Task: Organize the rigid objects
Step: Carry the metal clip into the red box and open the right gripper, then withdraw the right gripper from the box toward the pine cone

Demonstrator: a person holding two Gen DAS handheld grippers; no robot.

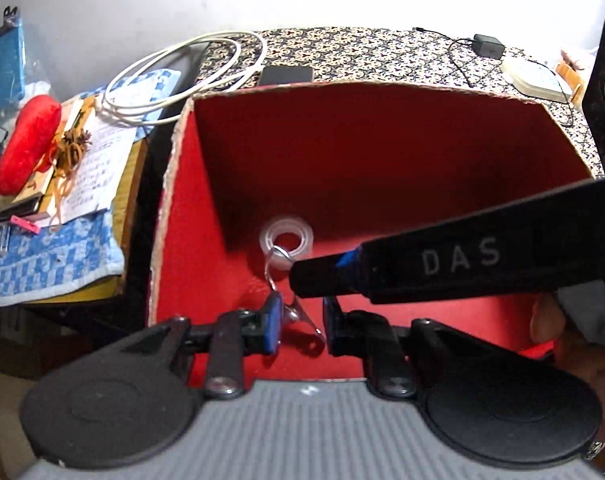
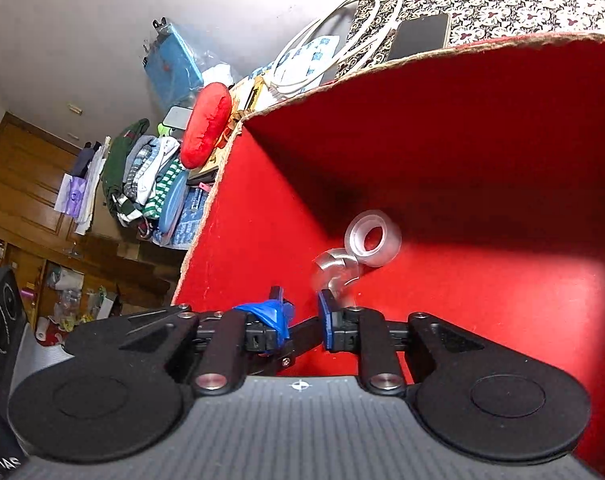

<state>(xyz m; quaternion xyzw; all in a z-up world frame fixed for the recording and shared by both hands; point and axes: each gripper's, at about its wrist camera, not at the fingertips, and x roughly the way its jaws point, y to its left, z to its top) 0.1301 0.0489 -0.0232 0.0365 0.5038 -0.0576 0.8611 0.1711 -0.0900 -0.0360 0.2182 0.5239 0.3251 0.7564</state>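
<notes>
Two grippers hang inside the red box (image 1: 382, 152). The left gripper (image 1: 300, 322), nearly closed, pinches keys (image 1: 298, 316); the right gripper (image 2: 302, 312) looks narrow, a blurred clear roll (image 2: 336, 270) at its tips. Next, probably release both beside the tape roll (image 2: 372, 242).

Both wrist views close above (shared) red box (image 1: 342, 152) interior

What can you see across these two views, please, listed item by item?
box: one, red inside, centre
tape rolls: two, clear, in the box; nearer one blurred
key bunch: one, metal, gripped over the box
cable: one, white, coiled behind the box
phone: one, dark, behind the box
pouch: one, red, left of the box
left tongs: black, blue pads, shut on key bunch
right tongs: black, blue pads, open
</notes>
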